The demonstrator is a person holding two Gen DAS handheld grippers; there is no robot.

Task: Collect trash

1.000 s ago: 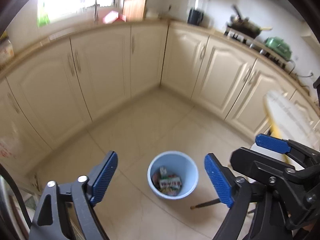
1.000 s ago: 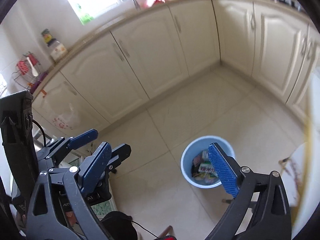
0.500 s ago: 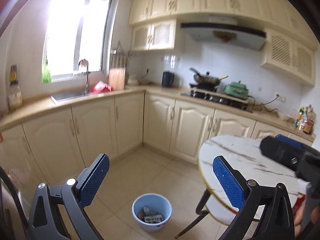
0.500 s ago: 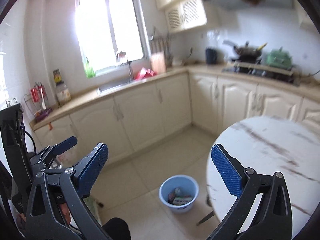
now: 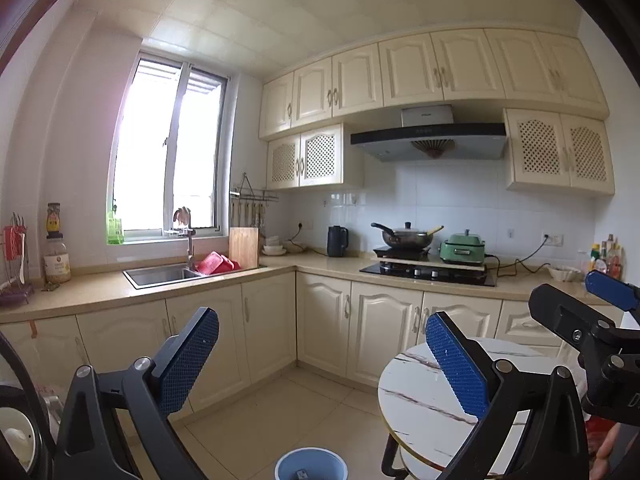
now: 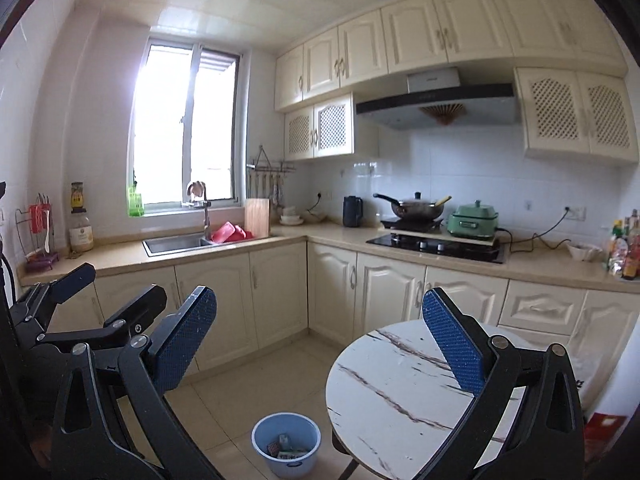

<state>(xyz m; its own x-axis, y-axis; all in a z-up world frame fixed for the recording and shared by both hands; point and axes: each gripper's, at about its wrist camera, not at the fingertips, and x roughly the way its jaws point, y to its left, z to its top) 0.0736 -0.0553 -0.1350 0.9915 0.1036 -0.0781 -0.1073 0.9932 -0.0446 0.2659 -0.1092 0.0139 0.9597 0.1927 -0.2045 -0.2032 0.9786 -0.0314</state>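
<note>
A blue trash bucket is standing upright on the tiled floor, mouth facing up, just beside the near-left edge of the round marble table, wrappers inside. The left gripper and right gripper are both hovering spread wide, holding nothing.

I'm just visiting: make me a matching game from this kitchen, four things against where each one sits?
Things:
1. blue bin
2. red dish rack
3. wok
4. black kettle

Places:
A. on the stove
B. on the floor by the round table
C. beside the sink
D. on the counter left of the stove

Pairs: 1-B, 2-C, 3-A, 4-D
</note>
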